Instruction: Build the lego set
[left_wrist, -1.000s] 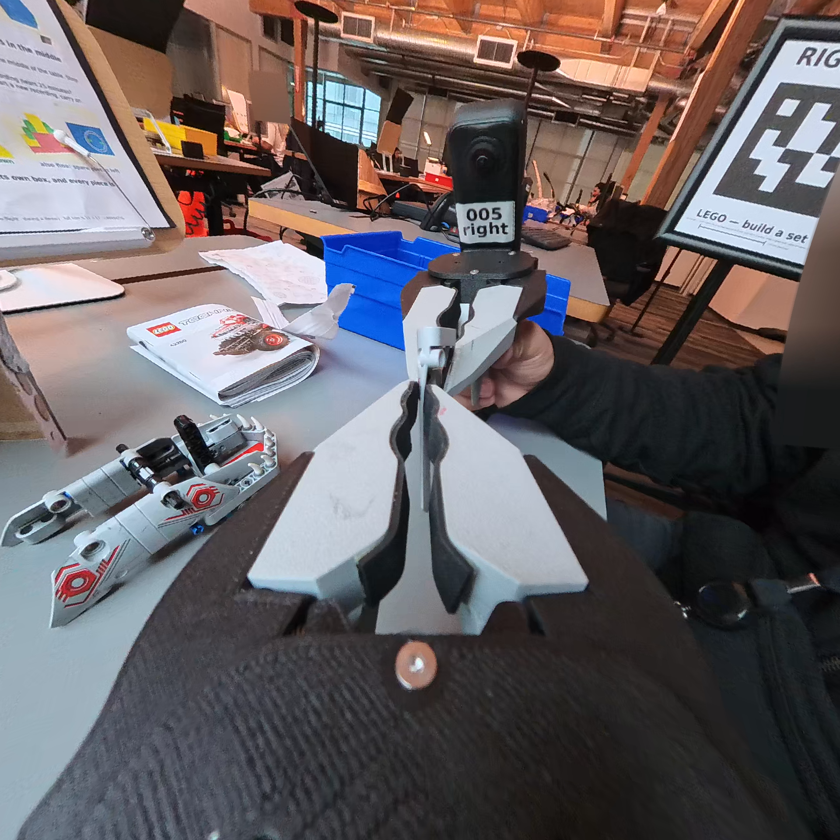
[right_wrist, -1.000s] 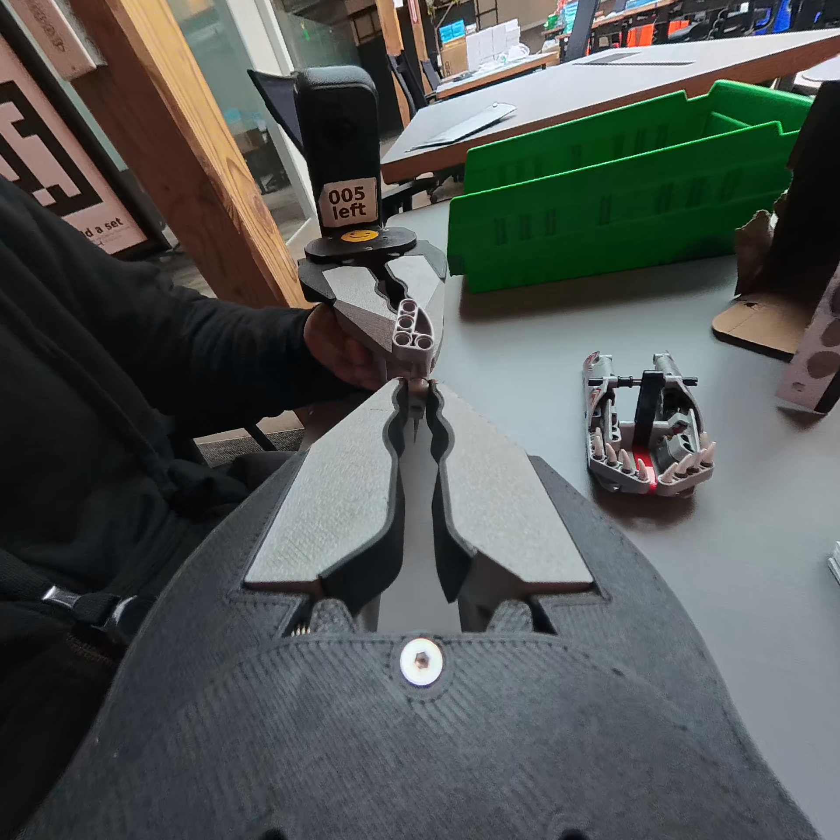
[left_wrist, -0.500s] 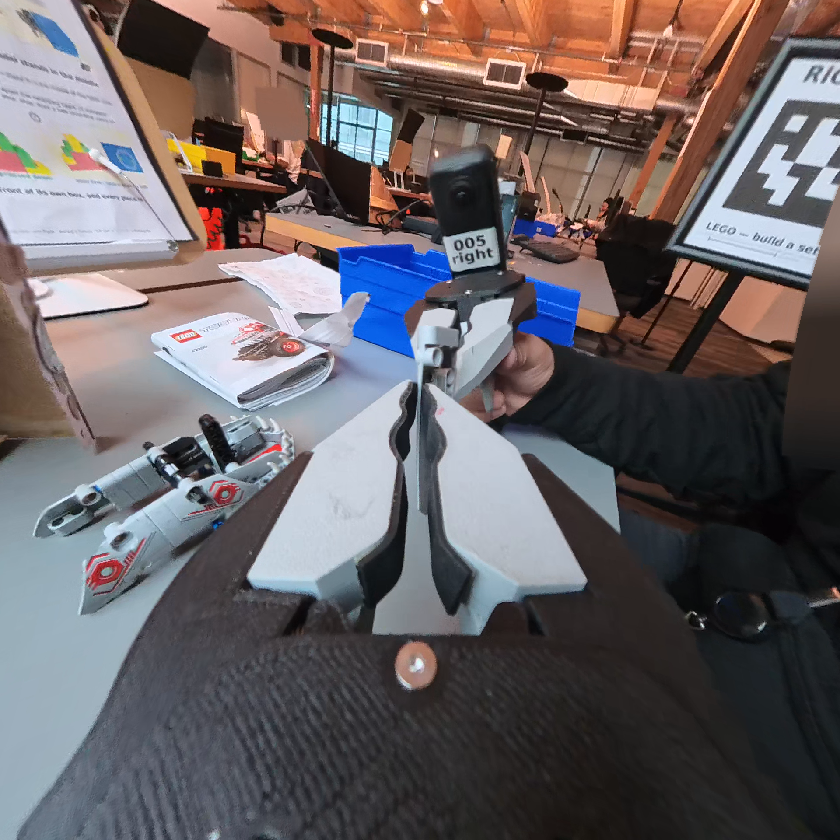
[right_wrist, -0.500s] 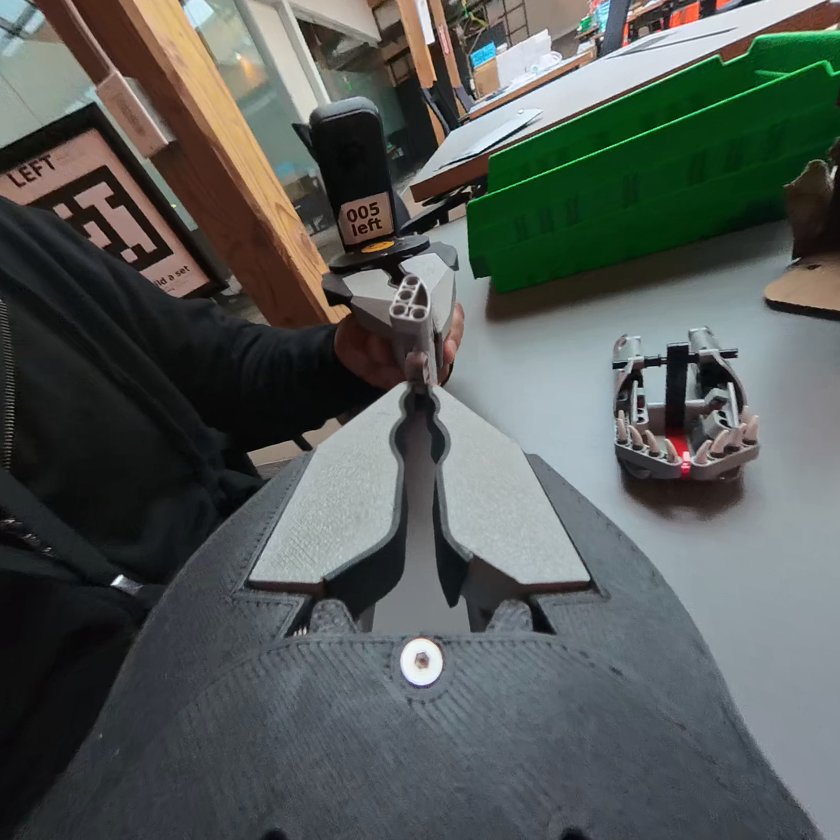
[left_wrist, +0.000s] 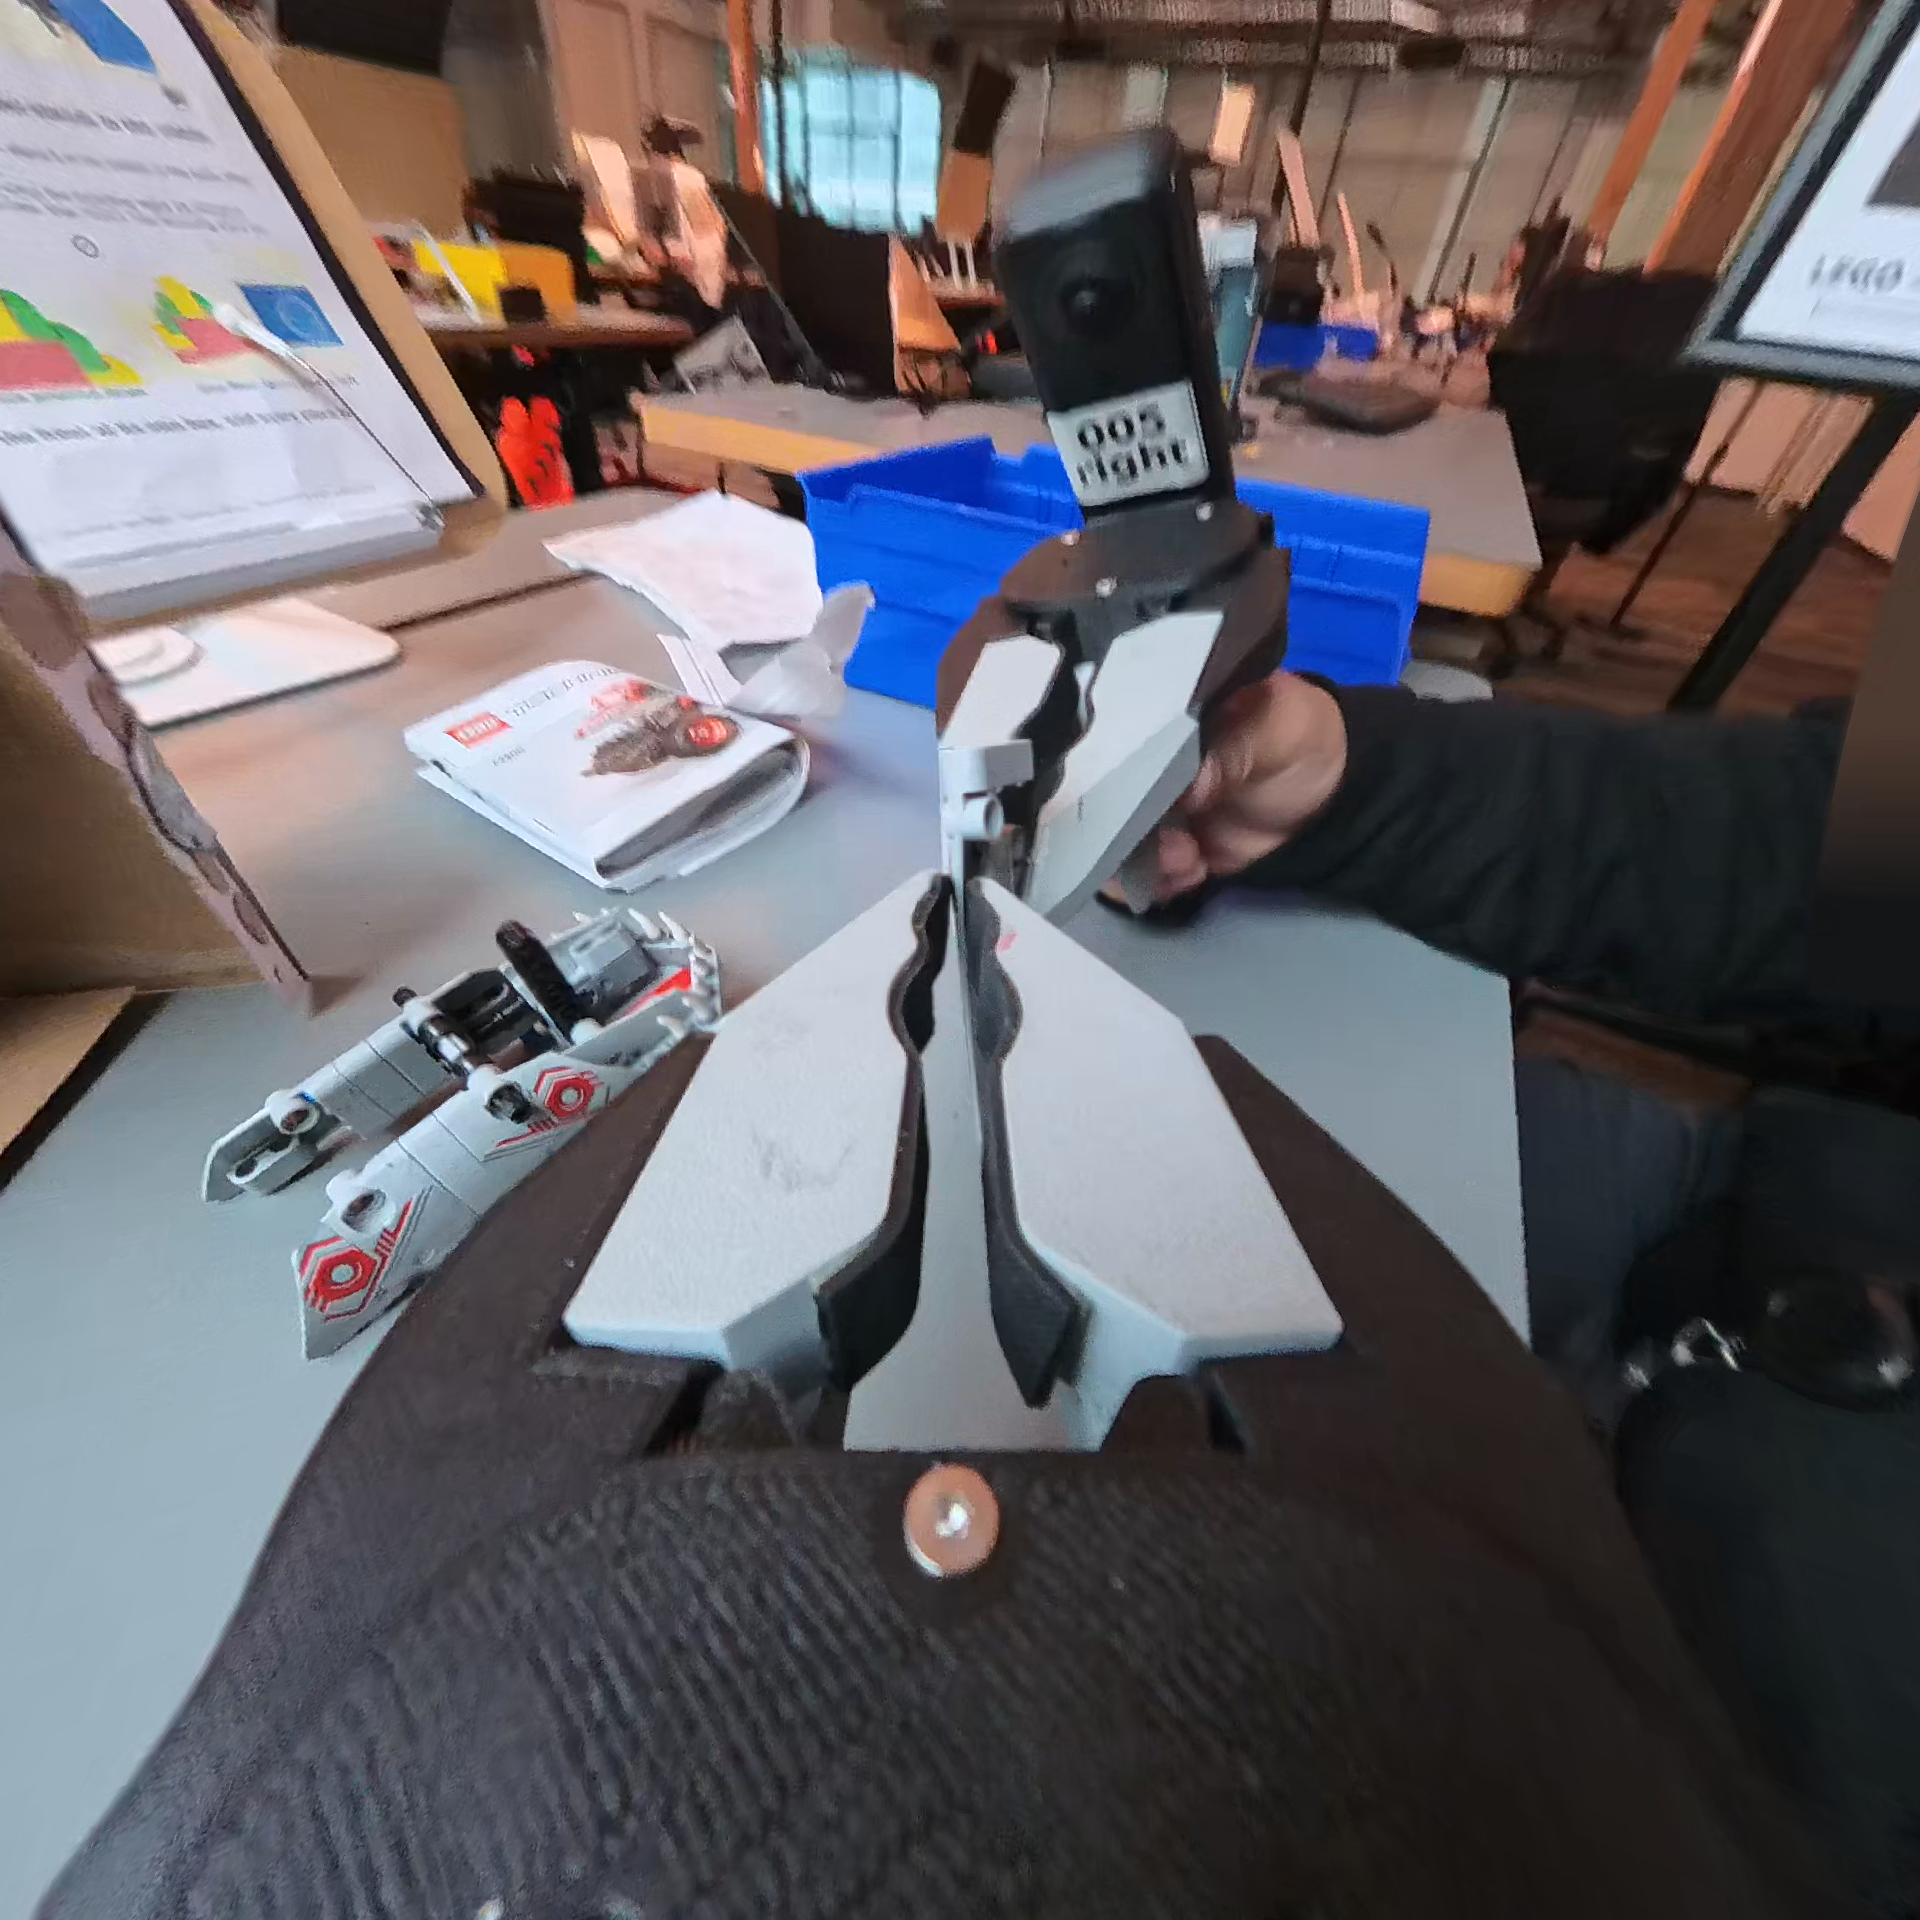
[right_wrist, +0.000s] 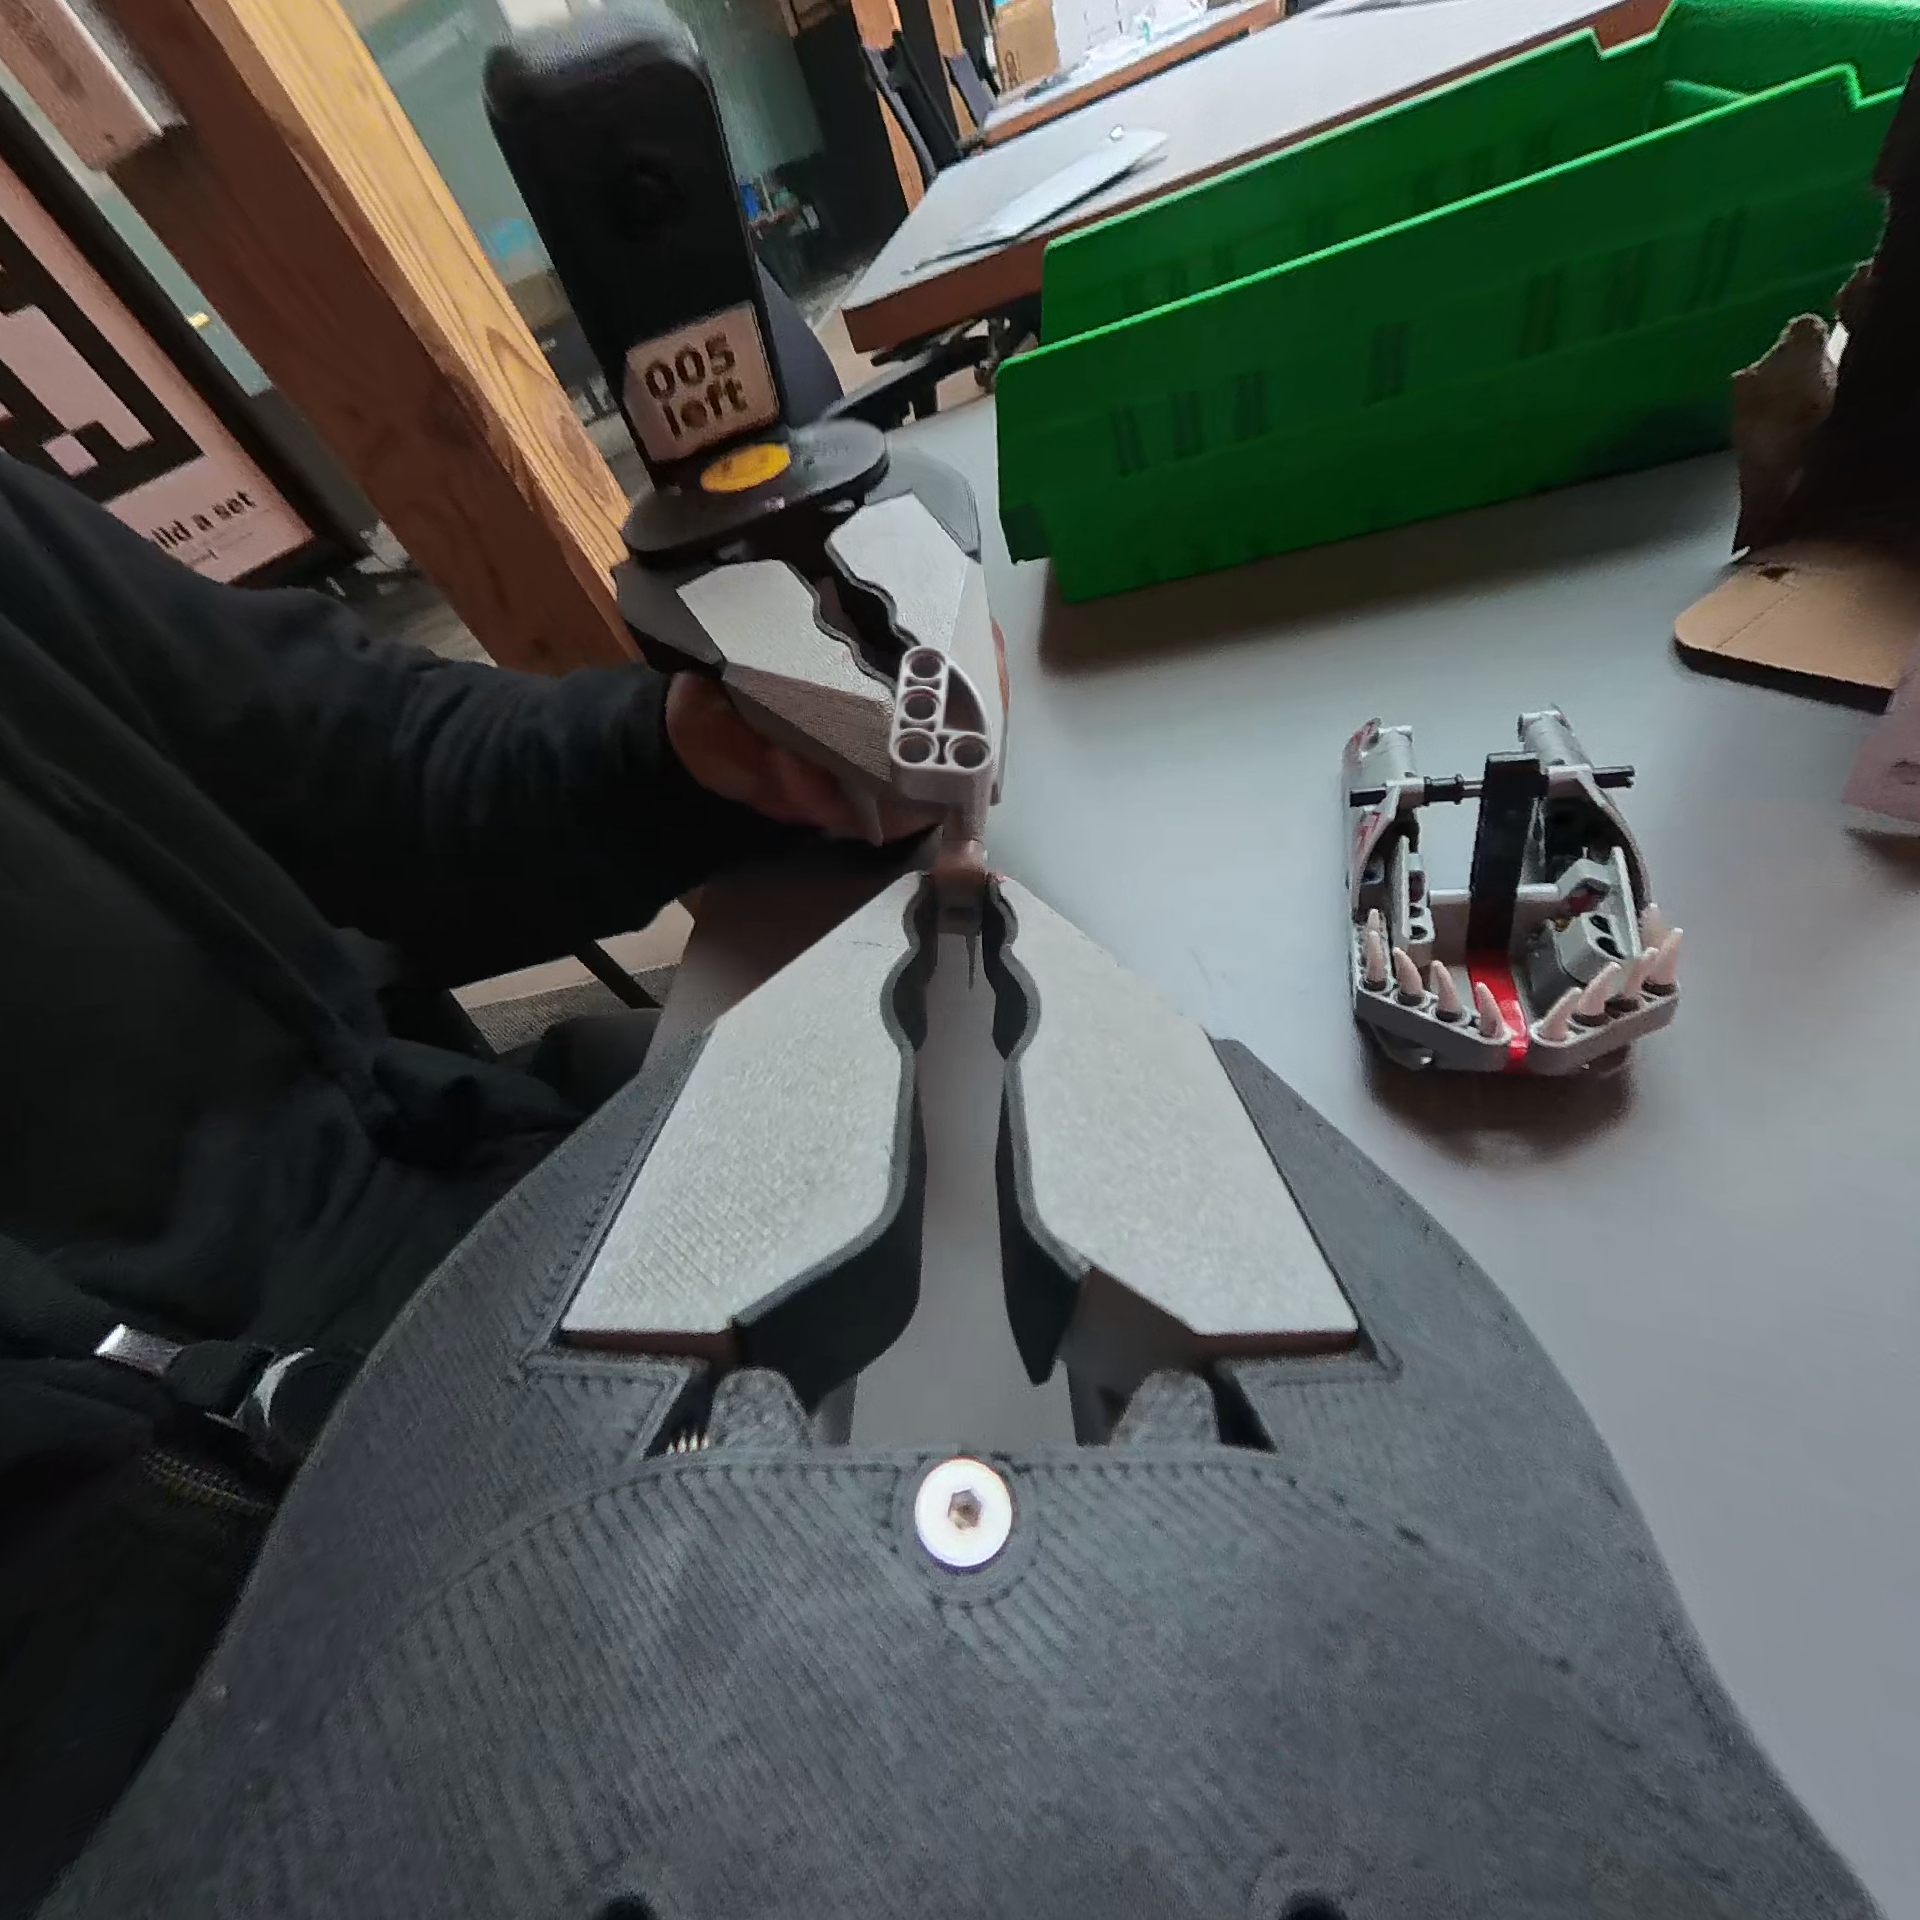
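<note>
My left gripper (left_wrist: 954, 896) is shut on a thin grey curved panel with holes (right_wrist: 928, 727), seen edge-on in the left wrist view. My right gripper (right_wrist: 961, 891) is shut on a small grey connector piece (left_wrist: 975, 798). The two grippers meet tip to tip above the table's near edge, and the connector touches the panel's lower corner. The right gripper (left_wrist: 1003, 831) faces me in the left wrist view; the left gripper (right_wrist: 935, 769) faces me in the right wrist view. The part-built grey, red and black model with white teeth (left_wrist: 468, 1081) lies on the table, also in the right wrist view (right_wrist: 1507, 935).
An instruction booklet (left_wrist: 613, 769) and loose paper lie beyond the model. A blue bin (left_wrist: 935, 540) stands at the back, and a green bin (right_wrist: 1403, 343) across the table. Cardboard stands (left_wrist: 104, 831) (right_wrist: 1787, 623) flank the work area. A black sleeve (left_wrist: 1558, 831) reaches in from the right. My two grippers' fingertips are within a few centimetres of each other.
Both grippers have stayed tip to tip and shut. The left gripper has tilted, so the panel's holed face now shows more fully. The right gripper has drawn closer and leans over.
</note>
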